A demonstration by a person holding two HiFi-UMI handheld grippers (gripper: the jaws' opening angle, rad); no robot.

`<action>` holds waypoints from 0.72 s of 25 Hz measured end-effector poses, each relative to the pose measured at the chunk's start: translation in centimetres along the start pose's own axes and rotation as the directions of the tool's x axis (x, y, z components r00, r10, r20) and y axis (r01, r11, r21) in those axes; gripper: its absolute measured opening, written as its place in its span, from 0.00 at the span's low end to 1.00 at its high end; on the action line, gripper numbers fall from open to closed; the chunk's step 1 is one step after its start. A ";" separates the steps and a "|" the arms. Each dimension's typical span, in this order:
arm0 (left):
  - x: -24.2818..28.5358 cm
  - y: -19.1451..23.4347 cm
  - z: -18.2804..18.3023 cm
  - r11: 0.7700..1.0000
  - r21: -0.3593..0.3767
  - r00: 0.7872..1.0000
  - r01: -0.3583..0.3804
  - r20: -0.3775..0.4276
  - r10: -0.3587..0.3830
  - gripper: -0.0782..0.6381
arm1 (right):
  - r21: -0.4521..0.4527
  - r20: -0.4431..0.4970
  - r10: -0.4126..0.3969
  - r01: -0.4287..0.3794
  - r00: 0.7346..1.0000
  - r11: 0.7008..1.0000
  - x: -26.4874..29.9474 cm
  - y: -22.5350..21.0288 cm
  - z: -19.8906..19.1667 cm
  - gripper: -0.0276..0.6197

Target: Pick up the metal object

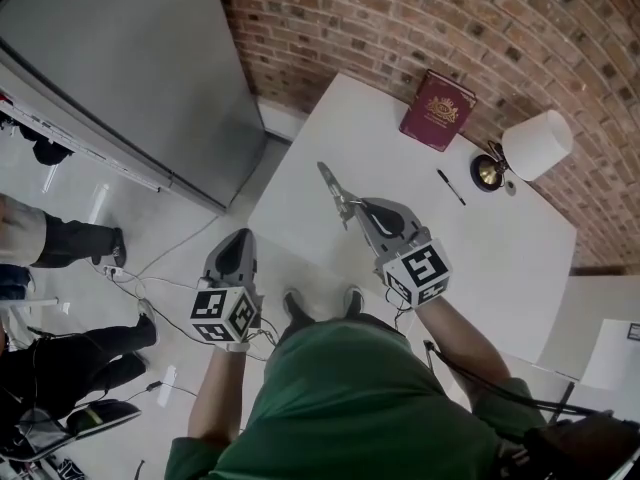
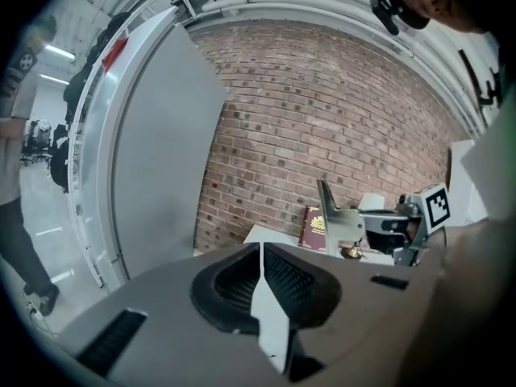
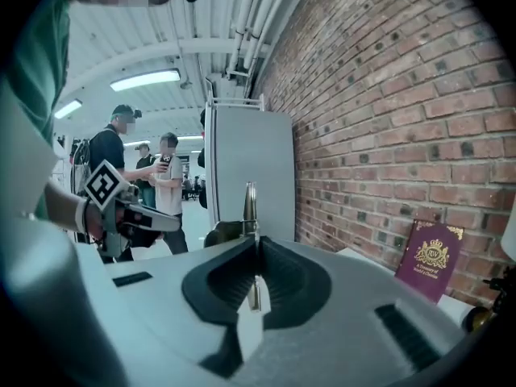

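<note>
Head view: the right gripper [image 1: 352, 211], at frame centre, holds the metal object [image 1: 333, 188] over the white desk [image 1: 500, 258]. The left gripper [image 1: 232, 243] is at lower left.
Left gripper view: the fingers [image 2: 290, 285] are pressed together with nothing between them.
Right gripper view: the fingers [image 3: 286, 285] are clamped on the metal object, which stands upright at frame centre.

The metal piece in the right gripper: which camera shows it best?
The head view: the metal piece sticks out whole from the right gripper, clear against the white table. The left gripper view shows it small, from the side; the right gripper view shows only its thin edge.
</note>
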State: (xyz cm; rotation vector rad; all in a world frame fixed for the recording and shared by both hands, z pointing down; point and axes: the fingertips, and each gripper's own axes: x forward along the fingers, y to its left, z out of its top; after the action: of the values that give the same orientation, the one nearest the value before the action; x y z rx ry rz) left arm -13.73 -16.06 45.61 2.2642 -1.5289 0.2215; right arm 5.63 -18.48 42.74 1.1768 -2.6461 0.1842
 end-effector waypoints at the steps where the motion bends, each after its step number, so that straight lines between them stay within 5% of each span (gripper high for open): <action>1: 0.0 -0.1 0.1 1.000 0.000 1.000 0.000 0.002 0.000 0.13 | 0.002 0.018 0.002 -0.002 1.000 1.000 -0.3 0.0 0.8 0.05; 18: 0.9 -1.3 -0.3 0.999 -0.014 0.998 0.053 -0.023 -0.053 0.13 | 0.032 0.118 -0.042 0.038 0.992 0.999 -2.9 -0.9 5.7 0.05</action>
State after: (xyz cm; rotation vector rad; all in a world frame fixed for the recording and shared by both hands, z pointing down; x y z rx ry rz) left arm -12.17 -16.31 45.89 2.2810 -1.4529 0.2211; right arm 7.22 -18.18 36.49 1.2869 -2.7274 0.1522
